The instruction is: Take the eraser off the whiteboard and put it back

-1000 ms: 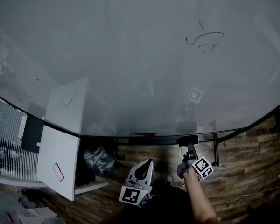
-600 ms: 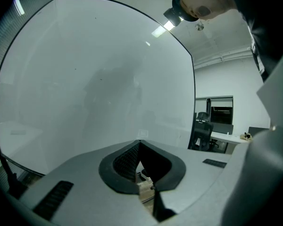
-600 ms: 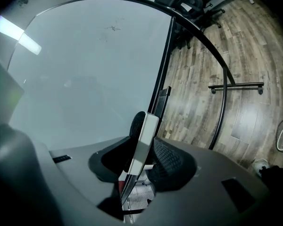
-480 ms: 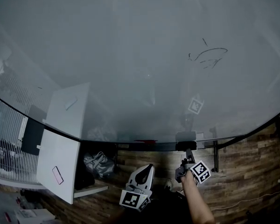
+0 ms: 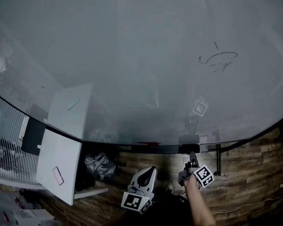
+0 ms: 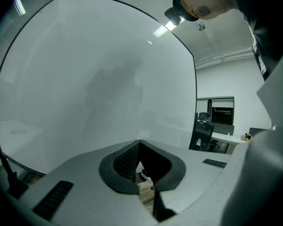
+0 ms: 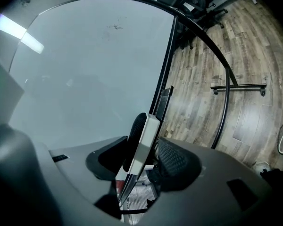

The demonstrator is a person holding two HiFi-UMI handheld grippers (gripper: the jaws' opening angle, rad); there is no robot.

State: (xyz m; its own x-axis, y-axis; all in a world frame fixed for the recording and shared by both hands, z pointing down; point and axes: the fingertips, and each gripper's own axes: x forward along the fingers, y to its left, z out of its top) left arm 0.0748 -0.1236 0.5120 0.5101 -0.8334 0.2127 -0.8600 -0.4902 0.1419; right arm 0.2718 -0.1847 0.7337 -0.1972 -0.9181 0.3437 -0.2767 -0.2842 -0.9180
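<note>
The eraser point(image 5: 189, 149) rests on the ledge at the bottom of the whiteboard point(image 5: 132, 55), right of centre. My right gripper point(image 5: 192, 160) reaches up to it from below. In the right gripper view the eraser point(image 7: 144, 140), a pale block with black felt, stands on edge between the jaws of my right gripper point(image 7: 146, 147). Those jaws are opening, and a thin gap shows at the pads. My left gripper point(image 5: 145, 172) hangs lower and to the left, away from the board. Its tips point(image 6: 139, 144) meet with nothing between them.
A black scribble point(image 5: 219, 59) marks the board's upper right. A red marker point(image 5: 148, 144) lies on the ledge left of the eraser. A white panel point(image 5: 61, 154) leans at the left, with a dark bag point(image 5: 100, 164) beside it. The floor is wood point(image 7: 217, 55).
The head view has drifted, so the scribble and board sit a little further right. The right gripper stays at the eraser on the ledge. The left gripper has not moved.
</note>
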